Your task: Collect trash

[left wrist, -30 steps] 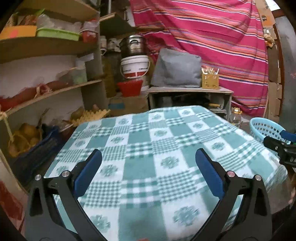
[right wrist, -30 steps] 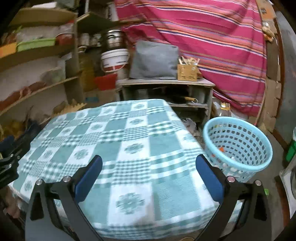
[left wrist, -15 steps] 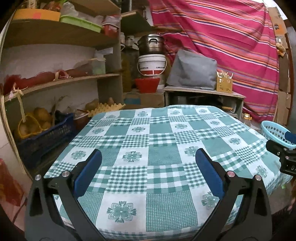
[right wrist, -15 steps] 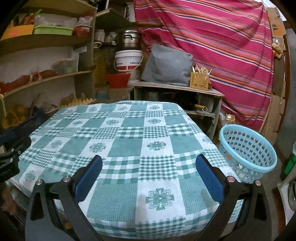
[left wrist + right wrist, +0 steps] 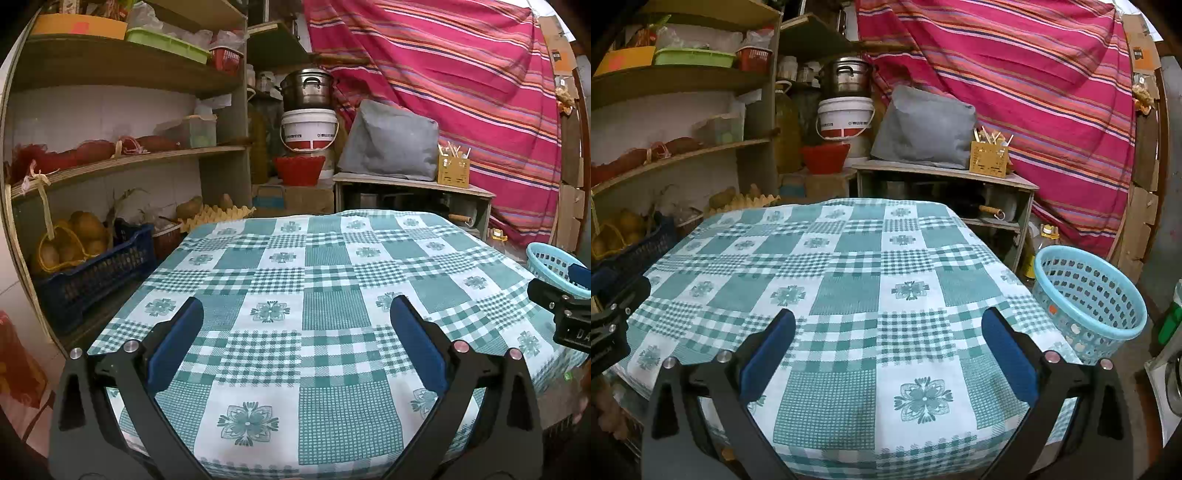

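A light blue perforated basket (image 5: 1087, 295) stands on the floor right of the table, with small bits inside it; its rim (image 5: 550, 264) shows at the right edge of the left wrist view. The table (image 5: 849, 291) wears a green-and-white checked cloth (image 5: 325, 306); I see no trash lying on it. My left gripper (image 5: 295, 325) hovers open over the near edge of the cloth, nothing between its blue pads. My right gripper (image 5: 886, 332) is open too, above the cloth's near right part. Each gripper's black body shows in the other's view (image 5: 561, 310) (image 5: 613, 317).
Wooden shelves (image 5: 122, 162) with tubs and produce line the left. A dark blue crate (image 5: 92, 273) sits by the table's left side. Behind stand a low wooden bench (image 5: 945, 177) with a grey cushion, a white bucket (image 5: 308, 129), a steel pot and a striped pink curtain (image 5: 1015, 74).
Both grippers have pulled back and levelled out from the table, so more of the cloth and shelves shows. Both stayed open throughout.
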A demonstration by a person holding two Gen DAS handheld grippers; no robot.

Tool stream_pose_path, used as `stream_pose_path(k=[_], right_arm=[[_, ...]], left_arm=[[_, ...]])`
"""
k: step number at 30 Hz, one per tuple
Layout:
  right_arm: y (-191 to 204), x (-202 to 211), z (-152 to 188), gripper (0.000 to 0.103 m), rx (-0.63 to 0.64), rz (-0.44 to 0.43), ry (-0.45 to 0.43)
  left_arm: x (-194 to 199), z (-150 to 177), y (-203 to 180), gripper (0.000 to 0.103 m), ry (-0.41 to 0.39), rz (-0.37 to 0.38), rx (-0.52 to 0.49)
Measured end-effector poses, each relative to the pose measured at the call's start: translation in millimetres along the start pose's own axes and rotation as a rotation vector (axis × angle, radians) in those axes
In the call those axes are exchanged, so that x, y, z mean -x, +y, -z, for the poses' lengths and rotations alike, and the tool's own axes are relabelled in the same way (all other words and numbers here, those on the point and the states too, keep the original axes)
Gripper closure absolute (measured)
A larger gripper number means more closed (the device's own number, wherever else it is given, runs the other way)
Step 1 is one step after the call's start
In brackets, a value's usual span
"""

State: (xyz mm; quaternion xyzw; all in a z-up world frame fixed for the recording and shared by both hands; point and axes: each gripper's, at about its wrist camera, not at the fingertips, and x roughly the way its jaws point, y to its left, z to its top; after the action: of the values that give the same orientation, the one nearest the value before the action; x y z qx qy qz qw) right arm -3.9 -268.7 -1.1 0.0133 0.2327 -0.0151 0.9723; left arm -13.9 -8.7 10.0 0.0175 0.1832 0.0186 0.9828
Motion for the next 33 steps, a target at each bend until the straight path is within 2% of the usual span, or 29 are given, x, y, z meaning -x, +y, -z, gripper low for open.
stream_pose_path(k=[8, 21, 33], right_arm=[[12, 1, 3, 0.005, 0.035, 0.01, -0.02], [22, 0, 0, 0.005, 0.035, -0.025, -0.024], [24, 2, -2, 0.005, 0.033, -0.023, -0.035]], left_arm=[[-6, 2, 3, 0.005, 0.022, -0.007, 0.014], [-10, 1, 10, 0.005, 0.032, -0.023, 0.022], [-5, -1, 8, 0.005, 0.017, -0.013, 0.022]])
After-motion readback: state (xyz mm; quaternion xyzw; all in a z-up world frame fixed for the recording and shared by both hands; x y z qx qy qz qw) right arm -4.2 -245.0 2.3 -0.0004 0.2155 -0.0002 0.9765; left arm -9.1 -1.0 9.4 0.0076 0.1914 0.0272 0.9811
